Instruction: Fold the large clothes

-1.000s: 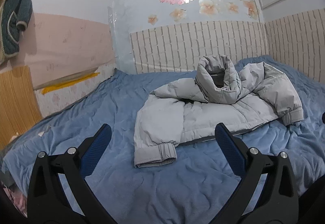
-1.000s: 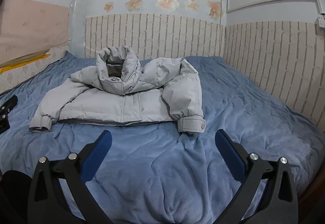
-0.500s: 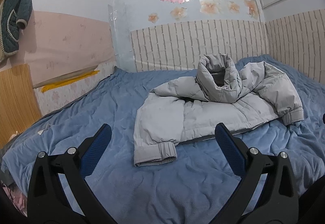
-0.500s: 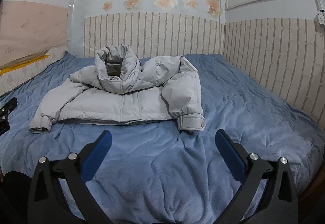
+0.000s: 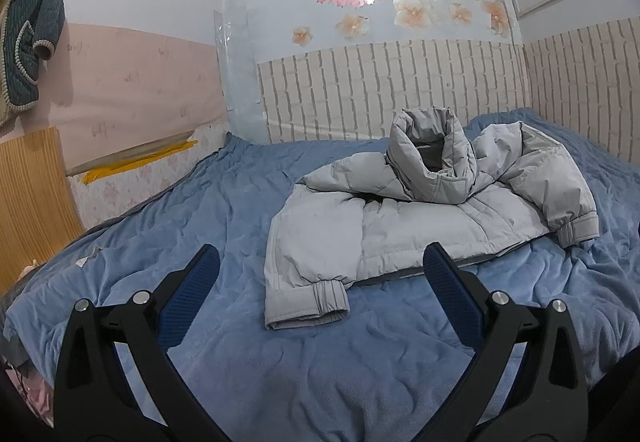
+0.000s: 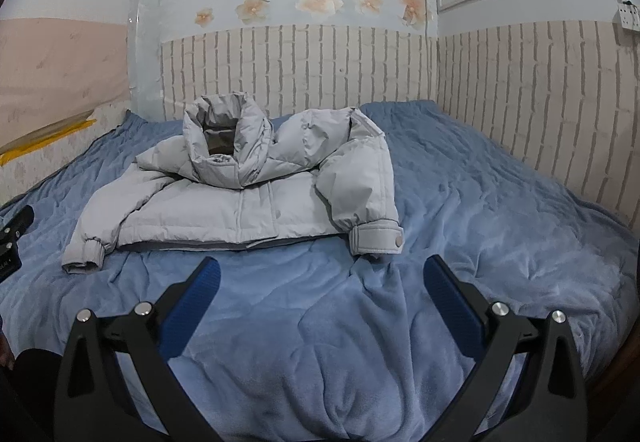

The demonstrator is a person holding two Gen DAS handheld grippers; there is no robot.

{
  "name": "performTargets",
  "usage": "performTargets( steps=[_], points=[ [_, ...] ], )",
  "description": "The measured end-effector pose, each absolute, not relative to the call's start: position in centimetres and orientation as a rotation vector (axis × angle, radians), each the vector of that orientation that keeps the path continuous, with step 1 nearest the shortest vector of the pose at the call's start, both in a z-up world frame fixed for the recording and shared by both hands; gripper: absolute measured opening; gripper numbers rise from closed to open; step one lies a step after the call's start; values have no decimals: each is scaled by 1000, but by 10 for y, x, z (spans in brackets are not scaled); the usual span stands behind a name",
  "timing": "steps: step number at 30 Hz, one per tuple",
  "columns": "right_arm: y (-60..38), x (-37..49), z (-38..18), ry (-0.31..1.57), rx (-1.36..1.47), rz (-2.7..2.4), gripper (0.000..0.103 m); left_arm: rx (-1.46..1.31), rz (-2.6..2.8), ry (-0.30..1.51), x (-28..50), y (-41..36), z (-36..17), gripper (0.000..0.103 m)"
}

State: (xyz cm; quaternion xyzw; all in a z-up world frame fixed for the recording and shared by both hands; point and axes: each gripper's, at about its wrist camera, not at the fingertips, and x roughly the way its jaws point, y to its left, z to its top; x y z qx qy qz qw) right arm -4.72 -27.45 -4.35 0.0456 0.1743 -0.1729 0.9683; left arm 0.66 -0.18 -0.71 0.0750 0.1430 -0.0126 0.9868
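A grey puffer jacket [image 5: 420,217] lies spread on the blue bed, collar standing up at the far side, hem toward me. It also shows in the right wrist view [image 6: 248,201]. Its left sleeve cuff [image 5: 306,300] lies just beyond my left gripper [image 5: 320,274], which is open and empty above the blanket. Its right sleeve cuff [image 6: 376,238] lies just beyond my right gripper [image 6: 320,278], also open and empty. Neither gripper touches the jacket.
A blue fleece blanket [image 6: 460,242] covers the bed, rumpled near the front edge. Brick-pattern walls [image 6: 520,101] bound the bed at the back and right. A dark knitted cardigan [image 5: 28,49] hangs on the left wall. The left gripper's body [image 6: 12,238] shows at the left edge.
Both cameras have shifted slightly closer to the jacket. The jacket has not moved and both grippers stay open.
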Motion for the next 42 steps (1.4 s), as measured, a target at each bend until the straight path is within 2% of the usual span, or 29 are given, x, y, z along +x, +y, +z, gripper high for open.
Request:
performTargets(
  steps=[29,42],
  points=[
    [-283,-52,-42,360,99,-361,101,182,-18,276,3,-6,-4,100],
    [-276,-47,-45,385,58,-370,101,101,-20,301,7,9,-4,100]
  ],
)
